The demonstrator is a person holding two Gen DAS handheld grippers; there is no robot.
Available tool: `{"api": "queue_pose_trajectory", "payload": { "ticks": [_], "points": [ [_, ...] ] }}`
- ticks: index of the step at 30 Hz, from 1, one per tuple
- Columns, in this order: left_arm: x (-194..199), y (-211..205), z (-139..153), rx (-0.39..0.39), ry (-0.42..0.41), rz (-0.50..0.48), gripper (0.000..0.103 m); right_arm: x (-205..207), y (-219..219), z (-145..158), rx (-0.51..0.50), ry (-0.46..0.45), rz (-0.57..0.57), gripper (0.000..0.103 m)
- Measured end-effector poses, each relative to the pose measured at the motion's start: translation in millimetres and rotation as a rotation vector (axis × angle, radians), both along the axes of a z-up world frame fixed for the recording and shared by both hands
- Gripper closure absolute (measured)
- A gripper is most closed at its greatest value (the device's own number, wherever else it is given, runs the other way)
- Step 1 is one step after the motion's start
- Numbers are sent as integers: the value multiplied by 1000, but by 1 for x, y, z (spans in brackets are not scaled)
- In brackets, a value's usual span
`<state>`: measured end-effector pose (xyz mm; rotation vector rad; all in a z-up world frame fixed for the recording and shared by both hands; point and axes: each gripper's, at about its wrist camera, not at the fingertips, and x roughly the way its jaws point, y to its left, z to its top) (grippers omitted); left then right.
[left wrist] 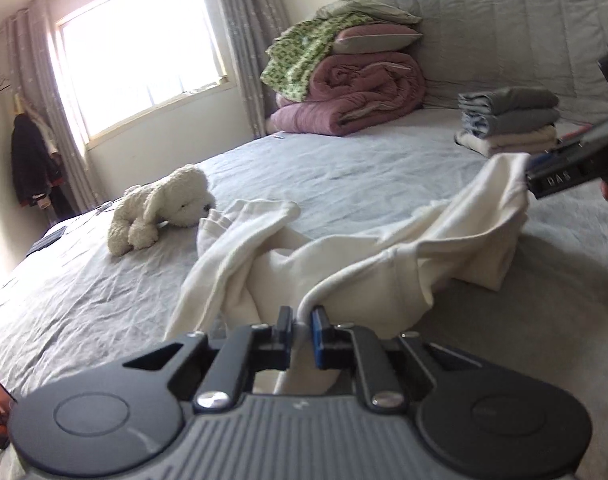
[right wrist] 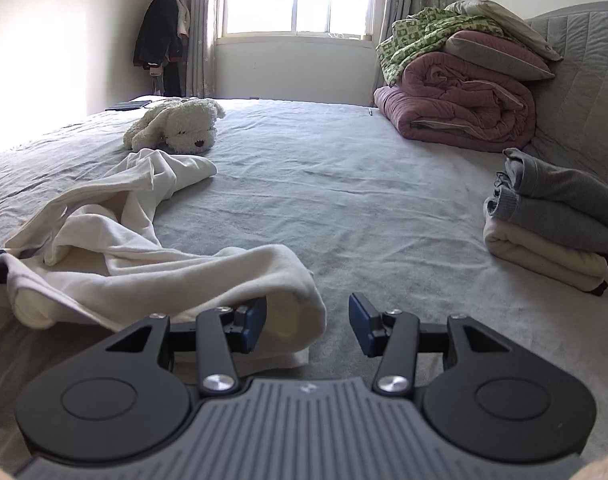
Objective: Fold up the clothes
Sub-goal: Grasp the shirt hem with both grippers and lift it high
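Note:
A cream-white garment [left wrist: 344,256] lies crumpled on the grey bed sheet [left wrist: 324,168]. My left gripper [left wrist: 302,322] is shut on a fold of its near edge. In the right wrist view the same garment [right wrist: 116,248] stretches from the left edge to the front centre. My right gripper [right wrist: 308,322] is open, with an end of the garment draped by its left finger [right wrist: 250,322] and nothing between the jaws. In the left wrist view the right gripper [left wrist: 532,178] sits at the far right, against a raised part of the garment.
A white plush dog [right wrist: 176,124] lies just beyond the garment. A stack of folded grey and cream clothes [right wrist: 552,220] sits at the right by the padded headboard [right wrist: 584,80]. Rolled pink quilt, pillows and green blanket [right wrist: 456,80] are piled at the back.

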<state>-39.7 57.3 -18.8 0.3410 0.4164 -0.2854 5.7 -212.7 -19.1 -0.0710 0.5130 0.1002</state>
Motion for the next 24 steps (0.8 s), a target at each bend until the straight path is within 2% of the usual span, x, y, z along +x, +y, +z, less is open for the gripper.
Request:
{"api": "queue_pose_trajectory", "payload": {
  "ticks": [5, 9, 12, 14, 15, 20, 24],
  "points": [
    [36, 18, 4, -113, 5, 176, 93, 20, 10, -8, 28, 10, -29, 53],
    [53, 28, 0, -163, 29, 249, 93, 29, 22, -9, 12, -10, -13, 53],
    [60, 31, -2, -181, 41, 276, 93, 29, 26, -6, 6, -40, -10, 67],
    [60, 30, -1, -185, 34, 281, 93, 26, 27, -3, 6, -65, -12, 83],
    [60, 30, 0, -187, 31, 283, 94, 24, 28, -2, 7, -78, -12, 88],
    [57, 29, 5, -201, 2, 291, 95, 17, 30, 5, 8, -142, -17, 94],
    [39, 25, 23, -219, -104, 295, 95, 11, 32, 11, 8, -193, -20, 97]
  ]
}}
